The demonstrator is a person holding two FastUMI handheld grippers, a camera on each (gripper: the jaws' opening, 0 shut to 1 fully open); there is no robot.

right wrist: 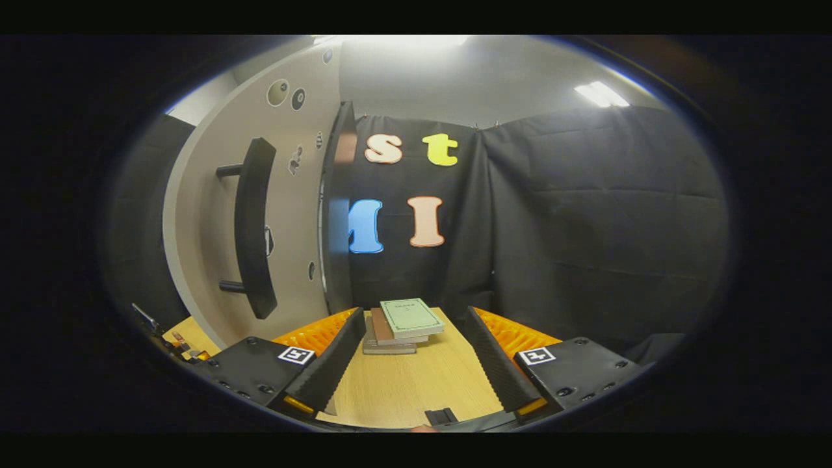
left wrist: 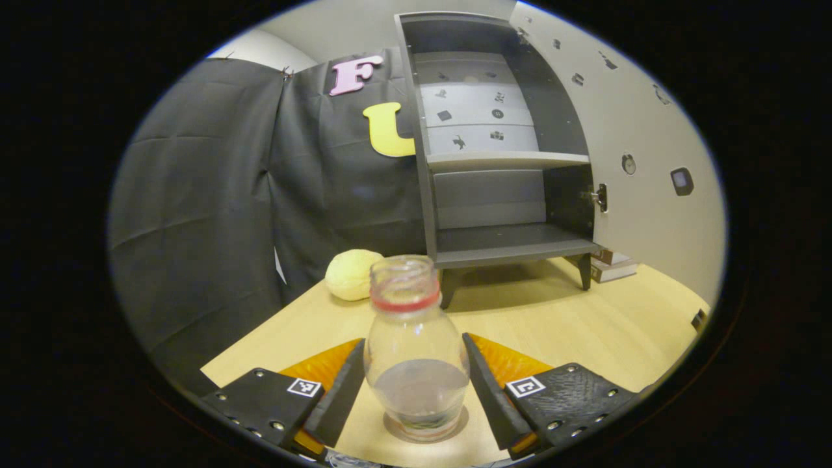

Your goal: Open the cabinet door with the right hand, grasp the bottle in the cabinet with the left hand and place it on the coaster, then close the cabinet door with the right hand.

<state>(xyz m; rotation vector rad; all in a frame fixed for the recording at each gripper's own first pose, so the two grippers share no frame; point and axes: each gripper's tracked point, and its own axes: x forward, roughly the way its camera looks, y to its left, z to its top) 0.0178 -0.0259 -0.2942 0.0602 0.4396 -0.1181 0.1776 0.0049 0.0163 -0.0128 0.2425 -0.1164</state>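
Observation:
A clear bottle (left wrist: 416,351) with a red neck ring and no cap stands upright on a thin round coaster (left wrist: 394,429) on the wooden table. My left gripper (left wrist: 413,344) is open, one finger on each side of the bottle's belly, very close to the glass. Behind it, the grey cabinet (left wrist: 494,162) stands with bare shelves, its pale door (left wrist: 650,162) swung out to the right. In the right gripper view the door's outer face (right wrist: 292,214) and its black bar handle (right wrist: 253,227) lie to the left. My right gripper (right wrist: 414,338) is open and holds nothing.
A yellow rounded lump (left wrist: 351,273) lies on the table left of the cabinet's feet. A small stack of books (right wrist: 403,322) sits beside the cabinet on the table (right wrist: 416,383), straight ahead of my right gripper; the books (left wrist: 611,266) also show under the door.

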